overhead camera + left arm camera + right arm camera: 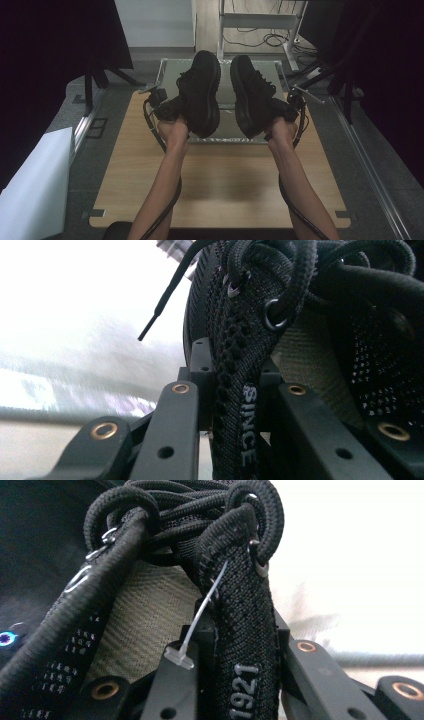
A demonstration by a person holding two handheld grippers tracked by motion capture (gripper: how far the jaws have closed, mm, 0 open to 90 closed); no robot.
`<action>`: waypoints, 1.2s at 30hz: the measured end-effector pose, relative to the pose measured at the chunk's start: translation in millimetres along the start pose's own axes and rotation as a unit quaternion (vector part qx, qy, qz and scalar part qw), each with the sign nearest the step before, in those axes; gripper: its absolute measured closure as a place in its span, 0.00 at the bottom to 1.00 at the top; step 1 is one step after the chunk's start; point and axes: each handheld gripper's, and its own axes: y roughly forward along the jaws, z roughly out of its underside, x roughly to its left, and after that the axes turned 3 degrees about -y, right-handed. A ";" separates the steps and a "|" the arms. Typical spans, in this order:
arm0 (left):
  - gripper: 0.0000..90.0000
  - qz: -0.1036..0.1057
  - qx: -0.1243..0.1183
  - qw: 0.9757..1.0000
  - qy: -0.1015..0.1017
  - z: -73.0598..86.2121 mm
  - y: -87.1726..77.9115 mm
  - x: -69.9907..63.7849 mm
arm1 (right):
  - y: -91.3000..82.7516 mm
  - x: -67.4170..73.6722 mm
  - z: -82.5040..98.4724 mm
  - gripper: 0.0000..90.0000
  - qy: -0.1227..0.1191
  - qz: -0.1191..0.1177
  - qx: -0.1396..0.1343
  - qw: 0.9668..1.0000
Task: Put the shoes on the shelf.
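Nearest the camera, the person's forearms come up over the wooden table (220, 190), each hand carrying a gripper. The left gripper (167, 107) has its jaws pinched narrow on the collar edge of the left black shoe (200, 92); in the left gripper view that laced edge strip, printed "SINCE", runs straight up between the jaws, with the beige lining just beside it. The right gripper (286, 111) mirrors this, its jaws clamped on the collar strip of the right black shoe (250, 95), the strip marked "1921" (245, 685) standing between the jaws and a clear plastic tag fastener (197, 625) hanging beside them. Gripping the thin collar rather than the bulky body probably suits the jaws' reach, and each shoe hangs from its collar, sole turned toward its mate, toe pointing away. Beyond the jaws, under the shoes, lies a shallow metal tray (170, 67), likely where the pair belongs.
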 end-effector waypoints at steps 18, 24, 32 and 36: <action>0.86 -0.101 0.014 0.992 0.071 -27.8 39.9 -13.2 | 38.0 9.0 -27.8 0.84 -0.062 0.099 -0.002 0.993; 0.81 -0.116 0.026 0.990 0.081 -30.7 46.9 -20.4 | 46.5 18.8 -32.4 0.78 -0.095 0.137 0.004 0.986; 0.75 -0.132 0.033 0.985 0.103 -33.3 54.3 -26.0 | 57.0 23.5 -34.6 0.63 -0.108 0.135 0.008 0.985; 0.73 -0.138 0.038 0.982 0.121 -33.8 55.3 -28.9 | 63.0 27.6 -33.8 0.57 -0.120 0.132 0.011 0.984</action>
